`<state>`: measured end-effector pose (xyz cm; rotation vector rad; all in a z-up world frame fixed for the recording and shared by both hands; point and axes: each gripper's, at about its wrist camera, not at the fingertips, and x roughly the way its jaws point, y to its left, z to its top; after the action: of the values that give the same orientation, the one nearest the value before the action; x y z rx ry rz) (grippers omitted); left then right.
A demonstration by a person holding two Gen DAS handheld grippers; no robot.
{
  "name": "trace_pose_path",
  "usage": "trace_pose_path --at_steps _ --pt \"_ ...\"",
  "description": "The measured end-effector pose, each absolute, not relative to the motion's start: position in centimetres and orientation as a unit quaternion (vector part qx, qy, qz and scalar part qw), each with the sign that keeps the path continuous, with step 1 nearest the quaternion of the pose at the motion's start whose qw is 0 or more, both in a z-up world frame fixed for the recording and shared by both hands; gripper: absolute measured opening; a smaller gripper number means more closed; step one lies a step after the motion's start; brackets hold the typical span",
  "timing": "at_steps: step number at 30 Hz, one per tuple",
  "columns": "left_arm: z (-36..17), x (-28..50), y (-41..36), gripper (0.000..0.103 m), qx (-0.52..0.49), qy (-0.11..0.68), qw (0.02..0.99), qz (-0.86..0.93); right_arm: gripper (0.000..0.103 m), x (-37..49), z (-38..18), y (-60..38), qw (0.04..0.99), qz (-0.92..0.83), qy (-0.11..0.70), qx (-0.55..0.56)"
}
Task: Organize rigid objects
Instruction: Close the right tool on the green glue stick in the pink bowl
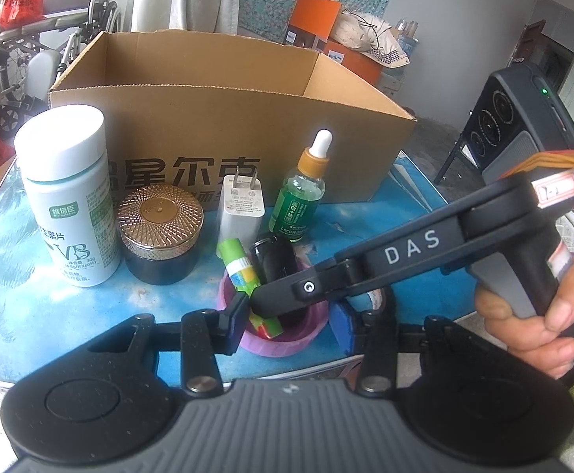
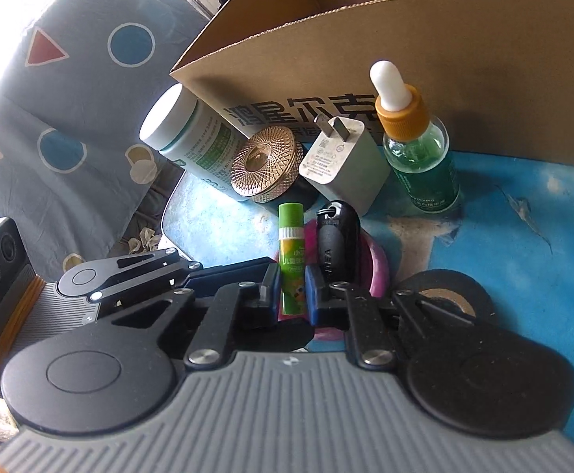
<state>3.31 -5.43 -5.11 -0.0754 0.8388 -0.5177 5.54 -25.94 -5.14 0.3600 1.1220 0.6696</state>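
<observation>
Pinching the light, stiff, slippery glue stick (image 2: 291,272) mid-barrel with my right gripper (image 2: 291,295), left gripper (image 1: 287,315) spread around the purple cup (image 1: 279,345).

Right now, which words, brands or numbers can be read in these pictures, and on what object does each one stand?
"DAS": arm of the right hand-held gripper.
"VB": white vitamin bottle.
"PHILIPS": orange box behind the carton.
"星尔克": cardboard carton.
Dropper bottle, white charger, green lip balm: print too small to read.
</observation>
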Motion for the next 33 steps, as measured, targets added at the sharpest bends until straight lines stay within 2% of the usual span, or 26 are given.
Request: trace_pose_path --at_steps 5,9,13,33 --pt "-5.4 3.8 -5.5 0.043 -0.042 0.415 0.876 -0.243 0.008 5.7 -6.0 -27.3 0.761 0.307 0.525 0.223" --pt "-5.4 4.1 -5.5 0.034 -0.039 0.422 0.874 -0.236 0.009 5.7 -6.1 -27.8 0.758 0.298 0.528 0.241" --pt "-5.4 4.3 -5.4 0.03 -0.039 0.422 0.876 -0.229 0.011 5.9 -6.5 -27.8 0.754 0.282 0.532 0.262" --pt "-4.6 3.1 -5.5 0.029 -0.021 0.39 0.891 -0.23 0.013 4.6 -6.3 -28.2 0.763 0.268 0.501 0.307"
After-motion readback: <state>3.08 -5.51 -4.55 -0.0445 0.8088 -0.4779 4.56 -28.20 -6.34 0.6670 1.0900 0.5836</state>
